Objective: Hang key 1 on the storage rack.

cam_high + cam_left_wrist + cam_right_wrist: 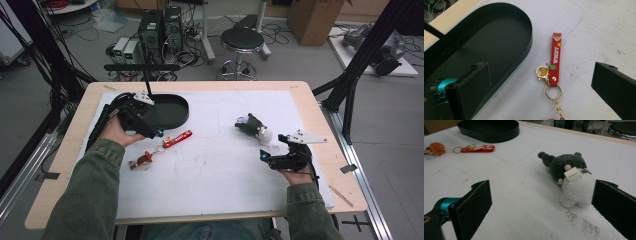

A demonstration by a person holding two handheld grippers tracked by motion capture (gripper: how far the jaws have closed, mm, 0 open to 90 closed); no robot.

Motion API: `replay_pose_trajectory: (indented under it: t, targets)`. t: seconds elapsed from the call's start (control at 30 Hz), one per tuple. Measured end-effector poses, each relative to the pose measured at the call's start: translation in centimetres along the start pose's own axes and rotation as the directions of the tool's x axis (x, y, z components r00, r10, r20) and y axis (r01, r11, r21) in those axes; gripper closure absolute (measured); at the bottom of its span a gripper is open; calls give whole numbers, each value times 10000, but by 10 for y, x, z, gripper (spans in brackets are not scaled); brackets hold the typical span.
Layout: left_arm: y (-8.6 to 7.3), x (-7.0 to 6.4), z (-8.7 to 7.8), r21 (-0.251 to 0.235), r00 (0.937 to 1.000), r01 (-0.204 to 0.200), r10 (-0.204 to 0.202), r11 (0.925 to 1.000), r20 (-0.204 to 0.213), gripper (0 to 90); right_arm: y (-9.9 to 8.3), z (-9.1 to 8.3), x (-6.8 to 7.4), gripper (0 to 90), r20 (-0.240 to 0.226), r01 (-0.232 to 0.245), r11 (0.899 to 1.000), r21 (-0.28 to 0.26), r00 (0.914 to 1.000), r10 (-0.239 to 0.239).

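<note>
A red "Woody" strap keychain (176, 139) with gold clasp and ring lies on the white mat; its brown figure end (141, 160) lies nearer me. In the left gripper view the strap (555, 58) lies flat between the jaws. My left gripper (157, 131) hovers open just above it, beside the black oval tray (170, 111). A dark grey and white plush toy (255, 128) lies right of centre. My right gripper (264, 156) is open and sits just short of the plush (571, 178), which lies near its right jaw.
The black tray (499, 37) is empty and sits at the mat's back left. The white mat (220, 165) covers most of the wooden table (60, 165). A stool (242, 41), computers and cables stand on the floor beyond the far edge.
</note>
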State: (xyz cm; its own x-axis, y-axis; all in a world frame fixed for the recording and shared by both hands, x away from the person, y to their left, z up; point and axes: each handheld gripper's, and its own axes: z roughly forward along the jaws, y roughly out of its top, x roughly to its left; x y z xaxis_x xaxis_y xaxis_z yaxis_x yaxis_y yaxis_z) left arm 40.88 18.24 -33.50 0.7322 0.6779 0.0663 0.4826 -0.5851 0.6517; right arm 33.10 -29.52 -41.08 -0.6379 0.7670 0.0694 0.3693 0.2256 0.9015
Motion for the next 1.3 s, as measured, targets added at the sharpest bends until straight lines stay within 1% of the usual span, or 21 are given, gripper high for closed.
replay_pose_trajectory:
  t: [0.1,0.13,0.17,0.2,0.3,0.33,0.37,0.4,0.43,0.47,0.53,0.57,0.6,0.7,0.83,0.97,1.03,1.17,1.23,1.27,1.3]
  targets:
    - [4,-1,4,103,10000,-84,83,9999,29,27,0,-1,0,21,-13,-46,10000,18,10000,46]
    - [9,-1,8,274,9997,-230,226,9994,118,27,0,-1,-1,21,10,3,10000,-8,10000,-3]
    - [9,-1,8,274,9997,-230,226,9994,118,27,0,-1,0,21,20,1,10000,-8,10000,-1]
    - [15,-1,14,443,9993,-325,317,9985,192,27,0,-1,0,21,10,-4,10000,-24,10000,4]
    - [20,-1,20,515,9990,-320,304,9982,316,27,0,-1,-1,21,15,-8,10000,-17,10000,8]
    - [25,-1,25,760,9981,-531,505,9957,363,27,0,-1,-1,21,26,32,10000,-29,10000,-32]
    - [25,-1,25,760,9981,-531,505,9957,363,27,0,-1,-1,21,29,23,10000,-30,10000,-23]
    - [29,-3,32,789,9972,-575,535,9952,515,27,0,-1,-1,21,29,32,10000,-32,10000,-32]
    - [29,-3,32,789,9972,-575,535,9952,515,27,0,-1,-1,21,7,12,10000,-30,10000,-12]
    - [31,-6,39,934,9959,-723,668,9930,617,27,0,0,-1,21,4,28,10000,-35,10000,-28]
    - [34,-9,46,1071,9946,-823,748,9908,716,27,0,0,-1,21,-18,-17,10000,-4,10000,17]
    - [34,-9,46,1071,9946,-823,748,9908,716,27,-1,0,-1,21,-20,-9,10000,5,10000,9]
    - [37,-10,50,1223,9934,-927,833,9882,794,27,-1,0,-1,21,-29,1,10000,14,10000,-1]
    - [40,-11,55,1238,9923,-968,861,9876,893,27,-1,0,-1,21,-33,15,10000,16,10000,-15]
    - [47,-15,64,1385,9895,-1105,958,9842,1086,27,-1,0,-2,21,-47,34,10000,20,10000,-34]
    - [49,-19,70,1500,9873,-1203,1024,9813,1216,27,-1,-1,-2,21,-76,4,10000,39,10000,-4]
    - [48,-21,75,1605,9858,-1275,1072,9788,1295,27,-1,0,-2,21,-91,10,10000,43,10000,-10]
    - [47,-27,86,1935,9805,-1535,1250,9690,1515,27,-2,0,-3,21,-84,69,9999,77,9999,-68]
    - [46,-30,91,2004,9792,-1536,1219,9676,1619,27,-2,0,-3,21,-124,17,9999,128,9999,-15]
    - [46,-31,94,2118,9773,-1620,1269,9638,1697,27,-2,0,-3,21,-120,41,9999,140,9999,-40]
    - [46,-31,94,2118,9773,-1620,1269,9638,1697,33,-2,0,-3,21,-120,41,9999,140,9999,-40]
